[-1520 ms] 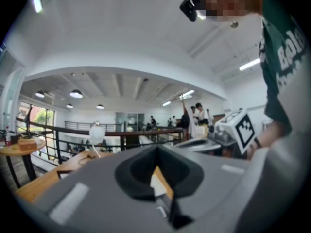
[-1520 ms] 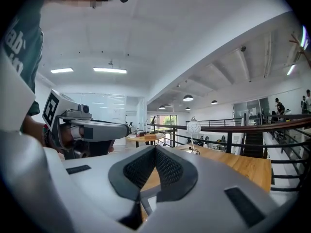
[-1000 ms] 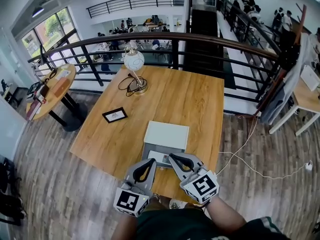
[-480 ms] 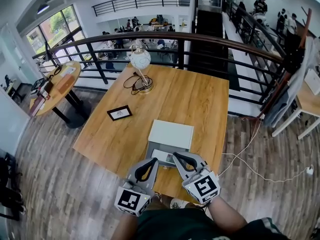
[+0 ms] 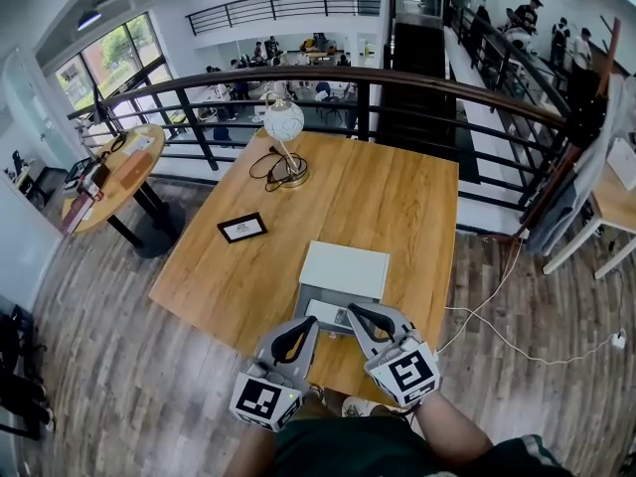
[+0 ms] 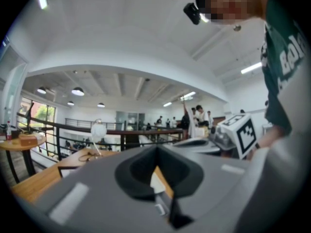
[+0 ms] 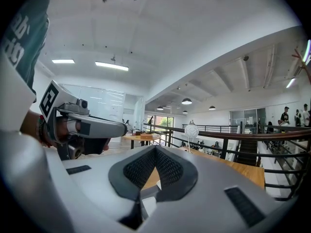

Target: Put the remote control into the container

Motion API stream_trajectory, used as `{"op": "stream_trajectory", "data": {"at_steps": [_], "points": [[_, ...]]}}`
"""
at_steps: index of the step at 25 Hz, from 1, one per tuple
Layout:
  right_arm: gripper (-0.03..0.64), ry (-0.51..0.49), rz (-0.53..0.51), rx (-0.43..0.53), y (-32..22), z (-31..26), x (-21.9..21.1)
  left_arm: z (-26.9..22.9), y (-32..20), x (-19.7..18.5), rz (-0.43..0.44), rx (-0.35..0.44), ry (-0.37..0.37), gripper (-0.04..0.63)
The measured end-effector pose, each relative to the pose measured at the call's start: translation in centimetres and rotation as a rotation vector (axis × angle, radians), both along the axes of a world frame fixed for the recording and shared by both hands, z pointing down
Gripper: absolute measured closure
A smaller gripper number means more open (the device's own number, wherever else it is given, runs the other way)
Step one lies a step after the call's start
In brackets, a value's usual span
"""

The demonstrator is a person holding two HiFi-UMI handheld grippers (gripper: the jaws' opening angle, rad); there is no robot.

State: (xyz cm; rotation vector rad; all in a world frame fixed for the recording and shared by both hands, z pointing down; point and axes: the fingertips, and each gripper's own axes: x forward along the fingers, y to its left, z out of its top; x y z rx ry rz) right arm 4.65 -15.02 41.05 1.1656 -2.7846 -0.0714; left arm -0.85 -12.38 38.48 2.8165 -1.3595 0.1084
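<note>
On the wooden table (image 5: 388, 207) a grey open container (image 5: 309, 297) stands near the front edge. A white flat panel (image 5: 344, 269) lies at its far end. A pale oblong thing (image 5: 325, 313), apparently the remote control, lies inside the container. My left gripper (image 5: 311, 320) hovers at the container's near left corner, jaws shut and empty. My right gripper (image 5: 350, 309) points at the near right side, also shut with nothing held. In the left gripper view the left gripper (image 6: 156, 149) shows closed tips, as does the right gripper (image 7: 155, 148) in the right gripper view.
A lamp with a white globe (image 5: 283, 122) and a coiled cable stand at the table's far left. A black-framed card (image 5: 241, 228) lies left of the container. A black railing (image 5: 397, 82) runs behind the table. A round side table (image 5: 109, 172) is at left, and a white cable (image 5: 497, 316) trails on the floor at right.
Both grippers keep the same place over the container's near edge and stay shut. Only the head view has drifted slightly.
</note>
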Motion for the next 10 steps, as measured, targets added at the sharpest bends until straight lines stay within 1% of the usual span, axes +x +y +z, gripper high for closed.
{"op": "stream_trajectory", "data": {"at_steps": [10], "points": [[0.6,-0.002,0.002,-0.013,0.1,-0.01,-0.13,-0.64,0.18,-0.46,-0.005,0.01,0.007,0.598]]}}
